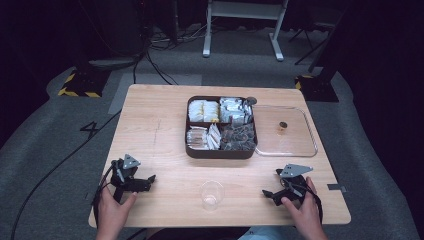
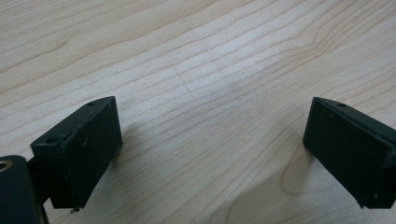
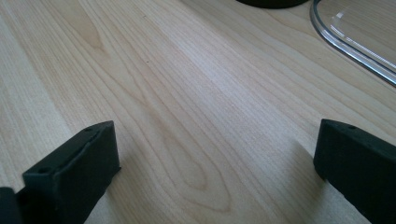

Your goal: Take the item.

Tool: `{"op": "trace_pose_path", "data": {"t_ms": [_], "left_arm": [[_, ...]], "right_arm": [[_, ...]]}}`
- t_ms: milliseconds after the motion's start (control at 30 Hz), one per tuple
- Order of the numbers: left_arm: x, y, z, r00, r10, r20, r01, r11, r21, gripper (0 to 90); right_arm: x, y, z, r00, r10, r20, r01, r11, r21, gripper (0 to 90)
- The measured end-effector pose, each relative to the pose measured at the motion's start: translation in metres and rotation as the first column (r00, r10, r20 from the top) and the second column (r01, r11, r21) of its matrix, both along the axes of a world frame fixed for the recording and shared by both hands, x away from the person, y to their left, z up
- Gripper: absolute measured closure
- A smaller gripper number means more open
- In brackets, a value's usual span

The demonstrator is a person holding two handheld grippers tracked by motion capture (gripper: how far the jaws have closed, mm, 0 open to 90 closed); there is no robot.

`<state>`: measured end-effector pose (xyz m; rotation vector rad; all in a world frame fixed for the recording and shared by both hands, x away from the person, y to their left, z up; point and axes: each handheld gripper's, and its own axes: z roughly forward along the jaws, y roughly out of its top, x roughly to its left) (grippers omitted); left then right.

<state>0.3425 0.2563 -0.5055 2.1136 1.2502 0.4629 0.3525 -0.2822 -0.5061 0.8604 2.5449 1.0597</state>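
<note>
So we've got both grippers parked on the light wooden table [image 1: 155, 125], one at each near corner. Our left gripper [image 1: 145, 181] has its jaws spread wide with nothing between them, just bare wood grain in the left gripper view [image 2: 210, 116]. Same story for our right gripper [image 1: 270, 195]: jaws wide apart, nothing held, with only wood between them in the right gripper view.

The thing nearest to both is the small clear plastic cup [image 1: 212, 194], standing upright near the front edge, roughly midway between the two grippers. It sits to the right of the left gripper and to the left of the right one, and both sets of jaws point inward toward it. Honestly we can't call which hand is closer, it looks about even. The cup is round and upright, so its long axis runs straight up and a sideways pinch from either side should work, we reckon.

Behind the cup, toward the far side, sits the dark brown four-compartment box [image 1: 222, 150] full of wrapped packets and tea bags. Touching its right side is its clear lid [image 1: 295, 147], lying flat with a small brown knob [image 1: 283, 125]. Its rim also shows in the right gripper view [image 3: 355, 46]. Nothing stands between either gripper and the cup.
</note>
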Motion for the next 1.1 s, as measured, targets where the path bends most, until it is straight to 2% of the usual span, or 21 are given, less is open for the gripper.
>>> {"op": "trace_pose_path", "data": {"t_ms": [200, 567, 667, 800, 867, 933, 967, 1000, 1033, 1067, 1100], "left_arm": [[0.0, 0.0, 0.0, 1.0, 0.0, 0.0, 0.0, 1.0, 0.0, 4.7], [0.001, -0.002, 0.0, 0.9999, -0.001, -0.014, 0.001, 1.0, 0.009, 1.0], [-0.001, -0.006, 0.0, 0.9991, 0.039, -0.014, -0.039, 0.9992, 0.005, 0.2], [-0.001, -0.006, 0.0, 0.9988, 0.048, -0.014, -0.048, 0.9989, 0.002, 0.3], [-0.001, -0.006, 0.0, 0.9977, 0.068, -0.001, -0.068, 0.9977, -0.004, 3.5], [-0.002, -0.006, 0.001, 0.9973, 0.074, 0.003, -0.074, 0.9973, -0.003, 14.3], [-0.004, -0.009, 0.006, 0.9963, 0.086, 0.0, -0.086, 0.9962, 0.011, 21.1], [-0.006, -0.011, 0.01, 0.9974, 0.072, -0.009, -0.071, 0.9963, 0.049, 24.6], [-0.008, -0.013, 0.014, 0.998, 0.063, -0.004, -0.063, 0.9958, 0.067, 26.1], [-0.008, -0.013, 0.014, 0.998, 0.063, -0.004, -0.063, 0.9958, 0.067, 27.4], [-0.013, -0.017, 0.022, 0.9979, 0.065, 0.005, -0.065, 0.9974, 0.031, 29.1]], "right_arm": [[-0.001, 0.002, 0.0, 0.9996, -0.029, -0.003, 0.029, 0.9996, 0.002, 0.5], [0.0, 0.002, 0.0, 0.9996, -0.029, -0.003, 0.029, 0.9996, 0.001, 0.4], [0.0, 0.002, 0.0, 0.9996, -0.03, -0.003, 0.03, 0.9996, 0.001, 0.4], [-0.001, 0.002, 0.0, 0.9995, -0.03, -0.003, 0.03, 0.9995, 0.002, 0.5], [0.0, 0.002, 0.0, 0.9996, -0.03, -0.002, 0.03, 0.9996, 0.001, 0.5], [-0.001, 0.002, 0.0, 0.9995, -0.031, -0.003, 0.031, 0.9995, 0.001, 0.4], [-0.001, 0.002, 0.0, 0.9995, -0.032, -0.003, 0.032, 0.9995, 0.002, 0.5], [-0.001, 0.002, 0.0, 0.9995, -0.032, -0.002, 0.032, 0.9995, 0.001, 0.4], [-0.001, 0.002, 0.0, 0.9995, -0.032, -0.002, 0.032, 0.9995, 0.001, 0.4], [-0.001, 0.002, 0.0, 0.9995, -0.032, -0.002, 0.032, 0.9995, 0.001, 0.4], [-0.001, 0.002, 0.0, 0.9995, -0.032, -0.002, 0.032, 0.9995, 0.001, 0.4]]}}
